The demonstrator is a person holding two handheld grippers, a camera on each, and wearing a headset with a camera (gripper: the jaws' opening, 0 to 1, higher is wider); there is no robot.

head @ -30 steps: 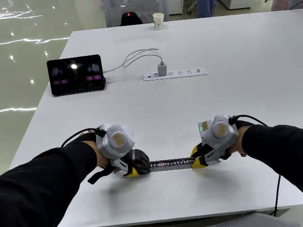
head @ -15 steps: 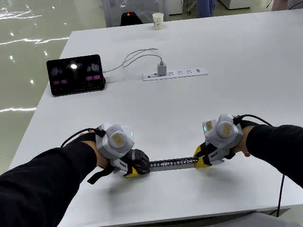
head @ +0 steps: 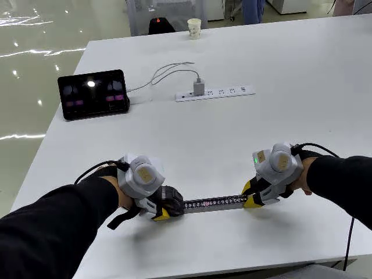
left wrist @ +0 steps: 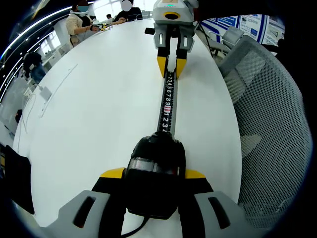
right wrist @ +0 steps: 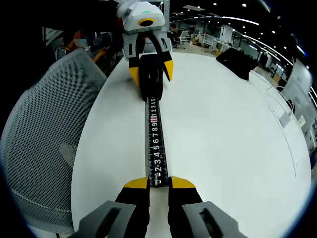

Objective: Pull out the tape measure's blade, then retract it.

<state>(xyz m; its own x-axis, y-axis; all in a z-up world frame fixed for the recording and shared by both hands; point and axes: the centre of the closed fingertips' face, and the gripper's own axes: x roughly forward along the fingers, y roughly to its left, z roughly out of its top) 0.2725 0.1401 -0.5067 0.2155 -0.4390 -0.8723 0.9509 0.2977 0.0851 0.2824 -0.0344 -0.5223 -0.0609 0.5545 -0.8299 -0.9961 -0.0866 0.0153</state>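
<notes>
Left gripper [head: 165, 209] is clamped on the tape measure [head: 172, 200]. The black case sits between its yellow-tipped jaws, low on the near edge of the white tabletop [head: 261, 58]. In the left gripper view the case [left wrist: 156, 173] fills the gap between the jaws, which press on both its sides.

Right gripper [head: 249, 196] is pinched narrow on the free end of the blade [head: 214, 203]. In the right gripper view the blade [right wrist: 154, 144] runs straight out from between the jaws, which close on it just about at the 1 mark. Can't tell whether the end hook is inside the jaws or behind them.

The blade is out and spans the gap between the two grippers, flat and just above or on the tabletop; can't tell which. Printed numbers face up, with red marks partway along. The grippers face each other, well apart, roughly on one line parallel to the near edge.

Further back on the tabletop:
- a tablet [head: 93, 93] at far left, screen lit
- a white power strip [head: 215, 91] near the middle, with a charger [head: 199, 86] plugged in and a cable running towards the tablet
- a paper cup [head: 194, 26] at the far edge

A grey mesh chair [left wrist: 272, 124] sits just beside the near edge.
</notes>
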